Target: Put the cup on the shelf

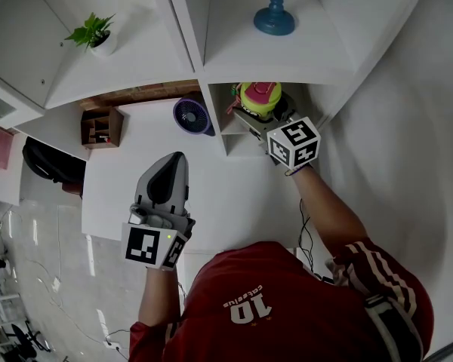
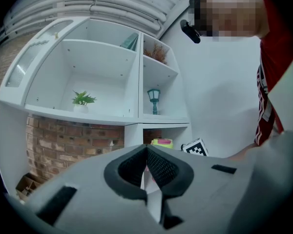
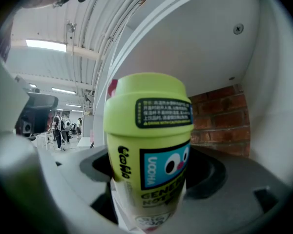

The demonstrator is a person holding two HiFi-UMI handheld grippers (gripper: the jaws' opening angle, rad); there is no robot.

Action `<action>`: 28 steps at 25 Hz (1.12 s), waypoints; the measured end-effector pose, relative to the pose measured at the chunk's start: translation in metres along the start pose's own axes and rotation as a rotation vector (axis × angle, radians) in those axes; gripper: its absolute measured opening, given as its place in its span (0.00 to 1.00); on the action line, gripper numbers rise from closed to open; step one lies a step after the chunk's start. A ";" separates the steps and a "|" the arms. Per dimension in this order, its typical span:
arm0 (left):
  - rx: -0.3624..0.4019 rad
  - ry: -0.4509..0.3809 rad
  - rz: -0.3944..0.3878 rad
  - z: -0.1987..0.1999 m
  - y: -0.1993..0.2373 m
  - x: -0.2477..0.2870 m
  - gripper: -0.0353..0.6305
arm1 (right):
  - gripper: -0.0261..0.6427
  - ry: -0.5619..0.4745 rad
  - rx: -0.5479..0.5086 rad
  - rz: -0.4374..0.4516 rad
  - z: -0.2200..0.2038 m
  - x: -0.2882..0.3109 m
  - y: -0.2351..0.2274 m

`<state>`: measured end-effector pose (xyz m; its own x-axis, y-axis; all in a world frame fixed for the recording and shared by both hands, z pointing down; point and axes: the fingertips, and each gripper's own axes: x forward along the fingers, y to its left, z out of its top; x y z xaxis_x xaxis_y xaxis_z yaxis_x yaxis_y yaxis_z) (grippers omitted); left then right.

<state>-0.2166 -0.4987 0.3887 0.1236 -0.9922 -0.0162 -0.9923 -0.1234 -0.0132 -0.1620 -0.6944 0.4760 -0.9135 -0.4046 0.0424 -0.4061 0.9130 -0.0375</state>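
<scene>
- The right gripper (image 3: 149,194) clamped the cup (image 3: 147,130) by its lower body, near the front edge of the shelf's (image 1: 215,123) low compartment, seemingly not yet set down.
- The left gripper (image 2: 147,172) was closed on nothing.
- Released early, the tall, smooth, lime plastic cup with its domed lid could topple off.

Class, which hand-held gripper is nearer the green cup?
Right. The right hand-held gripper is shut on the green cup at the lower shelf compartment. The left hand-held gripper, shut and empty, is out over the white table, apart from it.
</scene>
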 end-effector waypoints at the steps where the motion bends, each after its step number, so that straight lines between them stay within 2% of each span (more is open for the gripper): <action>1: -0.008 0.000 0.001 0.000 0.001 0.001 0.04 | 0.64 0.001 0.001 -0.001 0.000 0.002 -0.001; 8: -0.058 0.001 0.005 -0.008 0.003 -0.005 0.04 | 0.64 0.011 -0.003 0.002 -0.007 0.014 -0.006; 23: -0.092 0.012 0.049 -0.018 0.014 -0.034 0.04 | 0.63 0.019 -0.037 0.024 -0.008 0.020 0.001; 28: -0.104 0.020 0.022 -0.025 0.003 -0.045 0.04 | 0.64 0.053 -0.044 0.006 -0.010 0.020 0.000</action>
<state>-0.2251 -0.4551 0.4140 0.1022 -0.9948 0.0047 -0.9907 -0.1013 0.0907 -0.1802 -0.7018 0.4865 -0.9128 -0.3971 0.0951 -0.3984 0.9172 0.0055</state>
